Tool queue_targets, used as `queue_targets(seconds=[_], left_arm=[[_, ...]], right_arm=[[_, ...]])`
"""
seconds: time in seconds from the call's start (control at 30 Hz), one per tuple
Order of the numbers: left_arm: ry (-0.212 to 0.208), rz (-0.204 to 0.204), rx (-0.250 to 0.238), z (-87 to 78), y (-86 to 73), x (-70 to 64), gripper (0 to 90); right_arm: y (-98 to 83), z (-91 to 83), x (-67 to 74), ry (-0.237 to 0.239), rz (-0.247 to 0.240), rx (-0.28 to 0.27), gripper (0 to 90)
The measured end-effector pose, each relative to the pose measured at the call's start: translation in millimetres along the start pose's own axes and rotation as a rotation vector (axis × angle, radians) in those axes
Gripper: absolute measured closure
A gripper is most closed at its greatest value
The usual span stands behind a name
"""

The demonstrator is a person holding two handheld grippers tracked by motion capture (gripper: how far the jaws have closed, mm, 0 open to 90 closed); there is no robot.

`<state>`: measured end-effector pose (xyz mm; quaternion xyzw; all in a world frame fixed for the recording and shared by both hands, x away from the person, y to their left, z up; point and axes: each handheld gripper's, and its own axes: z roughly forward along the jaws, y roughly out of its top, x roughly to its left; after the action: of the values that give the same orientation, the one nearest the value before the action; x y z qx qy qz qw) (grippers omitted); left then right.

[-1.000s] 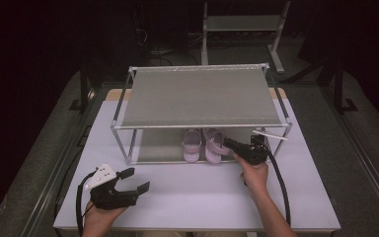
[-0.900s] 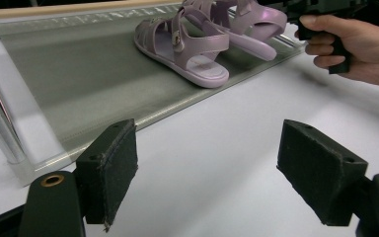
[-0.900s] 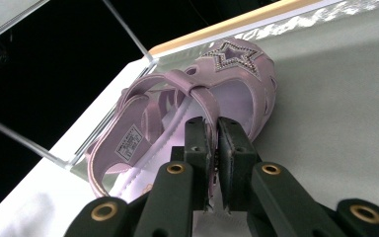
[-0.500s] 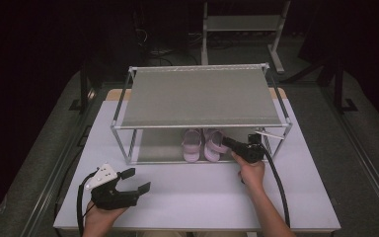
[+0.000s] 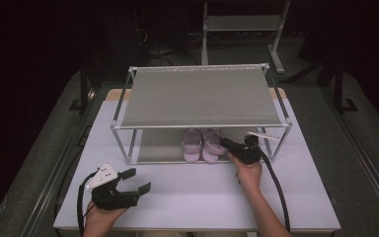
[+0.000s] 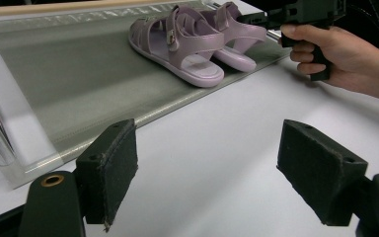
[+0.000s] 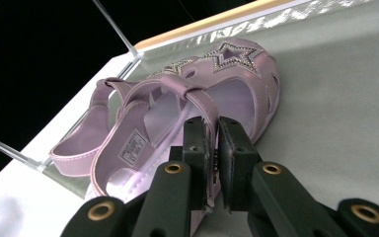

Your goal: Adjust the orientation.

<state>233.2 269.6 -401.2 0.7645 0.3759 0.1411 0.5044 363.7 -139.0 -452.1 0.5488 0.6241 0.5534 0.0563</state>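
Two lilac sandals stand side by side on the lower shelf (image 5: 153, 145) of a metal shoe rack: the left sandal (image 5: 192, 143) and the right sandal (image 5: 211, 146). My right gripper (image 5: 224, 142) reaches in under the top shelf and is shut on the right sandal (image 7: 237, 84), its pads pinching the sandal's side by the strap. The other sandal (image 7: 94, 128) lies just beyond it. My left gripper (image 5: 137, 180) rests open on the white table, well in front of the rack, with nothing between its fingers (image 6: 109, 170). From there both sandals (image 6: 177, 47) and the right gripper (image 6: 256, 19) are visible.
The rack's grey top shelf (image 5: 200, 96) overhangs the sandals and its metal posts (image 5: 123, 143) frame the opening. The white table (image 5: 197, 197) extends in front of the rack. Cables trail from both grippers. A second rack (image 5: 242, 24) stands in the dark beyond the table.
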Motion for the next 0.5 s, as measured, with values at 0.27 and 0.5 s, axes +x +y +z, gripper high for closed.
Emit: queue_targets(seconds=[0.27, 0.5], left_arm=[[0.000, 0.002, -0.003, -0.9, 0.1, -0.4, 22.8], [0.003, 0.001, -0.001, -1.0, -0.1, -0.5, 22.8]], right_arm=[[-0.4, -0.5, -0.1, 0.002, 0.003, -0.001, 81.3], [-0.8, -0.2, 0.0, 0.008, 0.010, -0.008, 79.7]])
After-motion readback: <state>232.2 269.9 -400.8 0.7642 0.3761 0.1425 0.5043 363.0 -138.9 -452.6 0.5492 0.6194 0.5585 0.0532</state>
